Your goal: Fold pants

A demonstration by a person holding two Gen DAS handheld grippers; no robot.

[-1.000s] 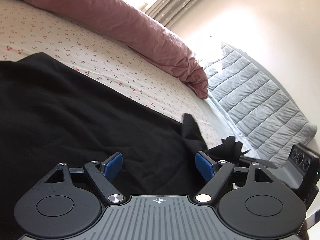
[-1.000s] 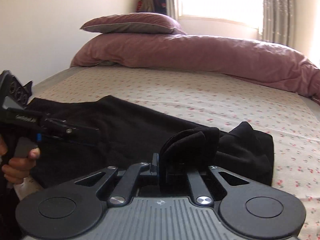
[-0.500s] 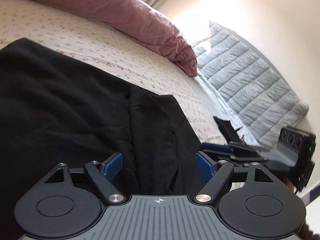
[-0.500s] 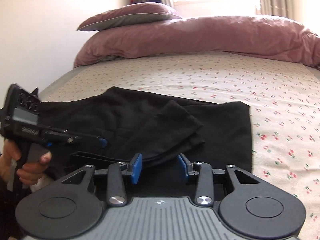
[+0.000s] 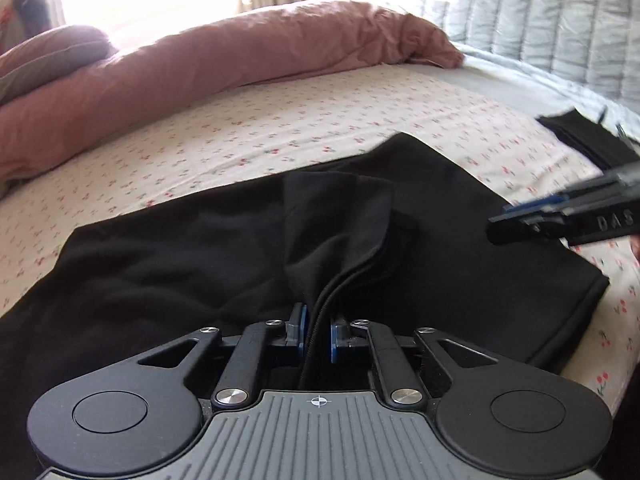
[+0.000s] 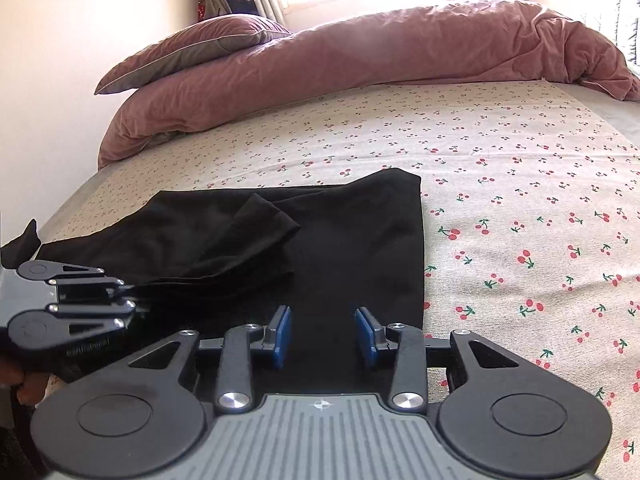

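left wrist view: the left gripper [image 5: 318, 334] is closed on the black pants [image 5: 460, 240], its two blue pads pressed against a stacked edge of cloth that rises as a ridge from between them and runs away toward the far side. the pants spread across the near half of the bed, lying on the cherry-print sheet [image 5: 280, 128], with a loose flap folded over near the middle and a squared corner at the right. the right gripper [image 5: 500, 226] comes in from the right edge, above the right part of the pants; seen side-on, its tips sit close together here. a rolled pink duvet [image 5: 240, 64] lies along the far side of the bed, and a pale quilted cover [image 5: 540, 20] fills the far right

right wrist view: the right gripper [image 6: 324, 334] has its jaws spread apart with nothing between them, the blue pads [image 6: 282, 334] poised over the near edge of the pants [image 6: 360, 240]. the pants lie on the left near part of the sheet [image 6: 520, 200], straight edge to the right, a folded flap toward the left. the left gripper [image 6: 132, 296] sits at the left edge, clamped on the bunched cloth there. a pink pillow [image 6: 200, 48] rests on the duvet [image 6: 400, 52] at the far side
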